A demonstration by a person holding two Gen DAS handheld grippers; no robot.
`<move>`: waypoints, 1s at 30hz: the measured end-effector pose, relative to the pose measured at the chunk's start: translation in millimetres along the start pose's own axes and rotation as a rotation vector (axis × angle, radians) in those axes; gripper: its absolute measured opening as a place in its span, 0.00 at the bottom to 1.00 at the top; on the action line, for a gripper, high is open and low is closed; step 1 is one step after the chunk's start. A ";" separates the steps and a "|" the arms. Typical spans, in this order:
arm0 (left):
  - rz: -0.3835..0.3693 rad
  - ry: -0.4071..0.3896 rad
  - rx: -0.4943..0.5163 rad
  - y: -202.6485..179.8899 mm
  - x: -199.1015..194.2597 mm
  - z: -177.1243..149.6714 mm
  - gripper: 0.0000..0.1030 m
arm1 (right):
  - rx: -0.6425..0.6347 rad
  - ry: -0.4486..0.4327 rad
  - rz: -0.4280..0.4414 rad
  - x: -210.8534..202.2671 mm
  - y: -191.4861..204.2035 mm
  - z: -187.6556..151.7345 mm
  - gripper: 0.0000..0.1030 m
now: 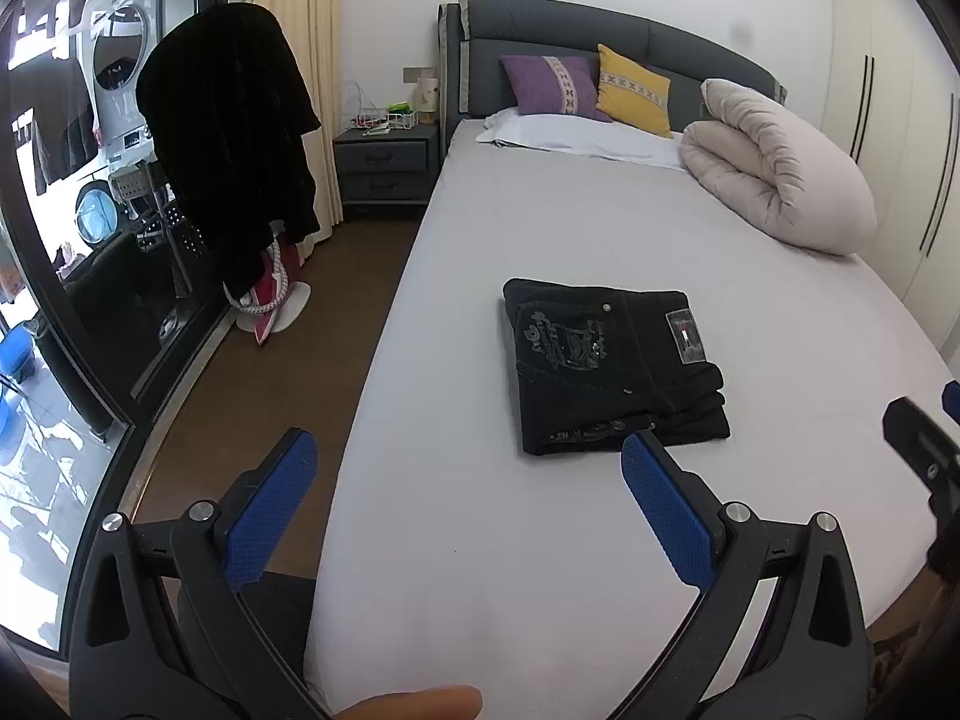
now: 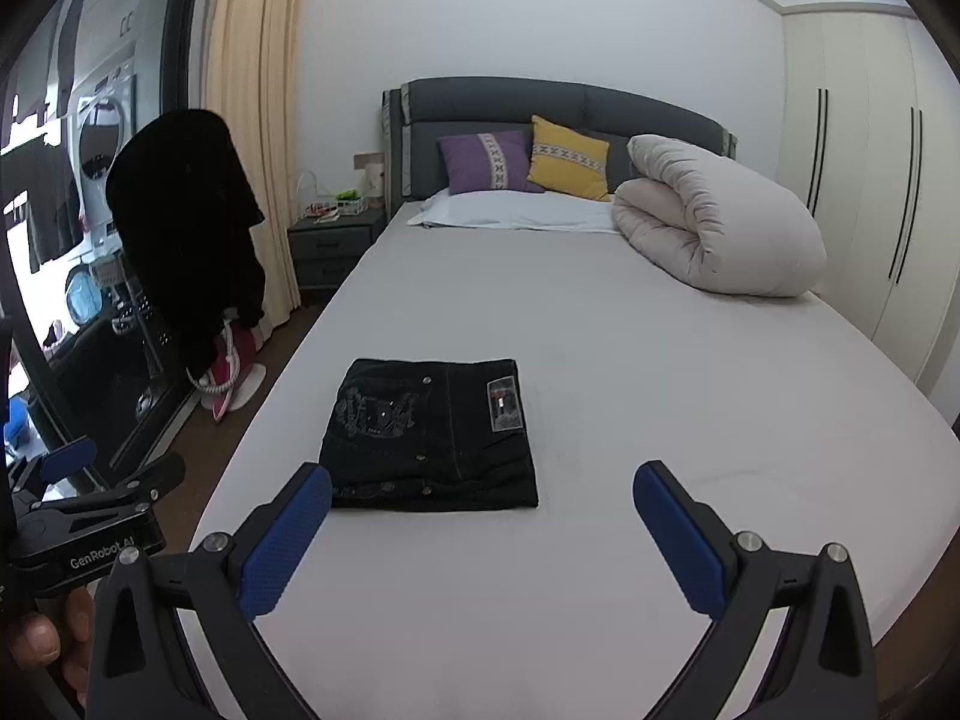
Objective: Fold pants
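Observation:
Black pants [image 1: 612, 369] lie folded into a compact rectangle on the grey bed sheet [image 1: 540, 540], waistband label facing up. The right wrist view shows the same pants [image 2: 432, 435] left of centre. My left gripper [image 1: 468, 450] hovers open in front of the pants, its blue pads [image 1: 273, 504] wide apart and empty. My right gripper [image 2: 483, 483] is also open, held above the sheet just short of the pants. Part of the right gripper [image 1: 924, 450] shows at the right edge of the left wrist view. The left gripper [image 2: 90, 504] shows at the left edge of the right wrist view.
A rolled beige duvet [image 2: 714, 222] and purple [image 2: 486, 162] and yellow [image 2: 567, 159] cushions sit at the bed's head. A nightstand [image 1: 384, 165] stands left of the bed. A dark garment [image 1: 234, 138] hangs over a stand beside a glass door. A wardrobe [image 2: 870, 180] fills the right wall.

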State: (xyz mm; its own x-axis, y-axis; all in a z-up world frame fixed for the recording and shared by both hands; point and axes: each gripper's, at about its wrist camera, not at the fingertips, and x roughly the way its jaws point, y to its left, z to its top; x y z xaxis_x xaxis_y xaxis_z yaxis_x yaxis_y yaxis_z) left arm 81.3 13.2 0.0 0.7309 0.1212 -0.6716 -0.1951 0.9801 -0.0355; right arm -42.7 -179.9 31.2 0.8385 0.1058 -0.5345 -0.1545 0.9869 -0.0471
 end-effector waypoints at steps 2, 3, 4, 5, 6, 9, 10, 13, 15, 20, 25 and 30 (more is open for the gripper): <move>0.000 0.003 -0.001 -0.4 -2.0 -2.1 1.00 | 0.000 0.010 0.001 1.1 1.3 -0.5 1.00; 0.000 0.004 -0.001 -0.8 0.2 -2.5 1.00 | 0.002 0.015 0.003 1.9 1.7 -1.0 1.00; 0.001 0.006 -0.002 0.1 -1.5 -3.7 1.00 | 0.004 0.021 0.004 2.9 1.5 -1.1 1.00; 0.001 0.007 -0.003 0.3 -1.3 -4.0 1.00 | 0.006 0.025 0.003 3.8 1.1 -1.5 1.00; 0.002 0.008 -0.004 0.3 -0.6 -4.4 1.00 | 0.009 0.028 0.002 4.7 0.4 -1.9 1.00; 0.002 0.013 -0.007 0.9 2.6 -4.8 1.00 | 0.014 0.036 -0.002 5.8 -0.2 -3.0 1.00; 0.002 0.013 -0.007 1.3 2.8 -4.9 1.00 | 0.016 0.038 -0.003 6.3 -0.6 -3.7 1.00; 0.000 0.015 -0.006 -0.1 2.8 -6.6 1.00 | 0.017 0.044 -0.004 7.0 -0.8 -4.1 1.00; -0.001 0.016 -0.005 -0.7 4.0 -6.9 1.00 | 0.017 0.047 -0.003 7.2 -0.4 -4.9 1.00; -0.001 0.016 -0.005 -2.5 2.2 -9.6 1.00 | 0.019 0.047 -0.004 7.2 -0.8 -4.6 1.00; 0.000 0.021 -0.007 -3.3 3.6 -10.5 1.00 | 0.029 0.052 -0.002 7.7 0.9 -6.3 1.00; -0.006 0.026 -0.007 -5.7 5.6 -12.6 1.00 | 0.031 0.055 -0.005 8.8 1.5 -7.6 1.00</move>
State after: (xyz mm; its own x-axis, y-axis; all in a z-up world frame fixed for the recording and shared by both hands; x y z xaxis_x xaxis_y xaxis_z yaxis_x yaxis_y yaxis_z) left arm 78.3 6.4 -12.8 0.7150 0.1109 -0.6903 -0.1952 0.9797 -0.0448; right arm -39.6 -178.5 20.0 0.8092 0.0950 -0.5798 -0.1337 0.9907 -0.0243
